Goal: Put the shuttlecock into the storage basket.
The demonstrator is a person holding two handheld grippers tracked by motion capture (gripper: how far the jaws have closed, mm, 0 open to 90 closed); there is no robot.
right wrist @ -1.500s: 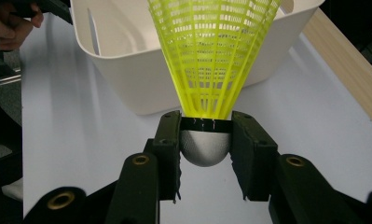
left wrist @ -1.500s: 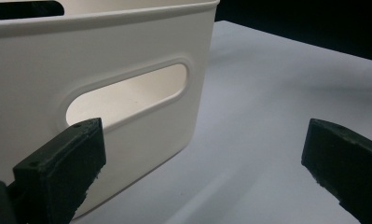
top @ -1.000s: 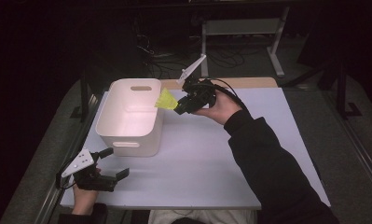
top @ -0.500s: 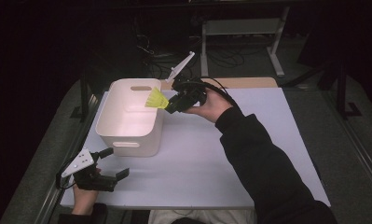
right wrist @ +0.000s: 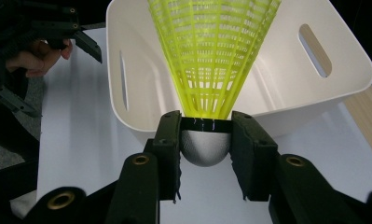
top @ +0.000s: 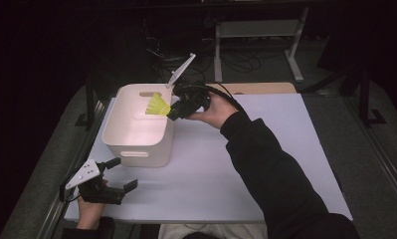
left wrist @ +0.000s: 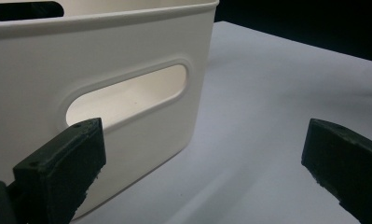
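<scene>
A yellow plastic shuttlecock (top: 157, 106) (right wrist: 211, 56) with a grey rounded head is clamped by that head in my right gripper (top: 175, 110) (right wrist: 205, 142). Its skirt reaches out over the right rim of the white bin (top: 128, 141) (right wrist: 347, 60), which looks empty inside. My left gripper (top: 121, 174) (left wrist: 197, 177) rests at the table's near left corner, open, nothing between its jaws, pointing at the bin's near wall (left wrist: 127, 42) with its handle slot.
The white table (top: 265, 164) carries the bin at back left. A wooden strip (top: 258, 88) runs along the table's far edge. Cables and a metal stand (top: 258, 37) lie on the dark floor beyond.
My right gripper has carried the shuttlecock leftward, from beside the bin's far right corner to over its right rim. The left gripper has stayed put.
</scene>
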